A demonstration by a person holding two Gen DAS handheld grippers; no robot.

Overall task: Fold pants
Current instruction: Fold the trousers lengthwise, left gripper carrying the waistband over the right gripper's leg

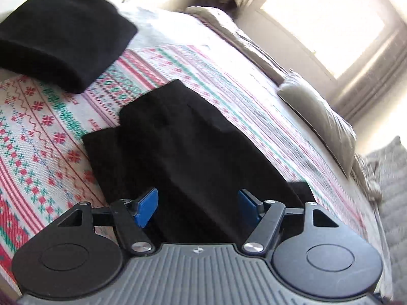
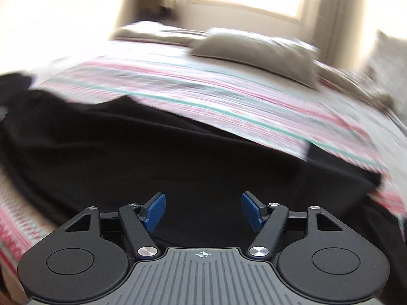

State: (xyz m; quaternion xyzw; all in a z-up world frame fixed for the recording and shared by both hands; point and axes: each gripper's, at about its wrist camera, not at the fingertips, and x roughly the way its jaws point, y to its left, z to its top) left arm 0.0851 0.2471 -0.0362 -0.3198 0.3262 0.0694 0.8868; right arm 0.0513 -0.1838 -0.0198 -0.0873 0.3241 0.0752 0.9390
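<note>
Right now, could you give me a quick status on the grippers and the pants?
Left gripper open, right gripper open, nothing held. Black pants lying part-folded on patterned blanket. Another folded black garment beyond, clear.

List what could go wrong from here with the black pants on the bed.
1. The pants lie unevenly, one layer offset at the left, so the next fold may come out crooked.
2. Both the left gripper and right gripper are open over black cloth; closing could pinch extra layers.
3. The folded black garment nearby could get nudged.
</note>
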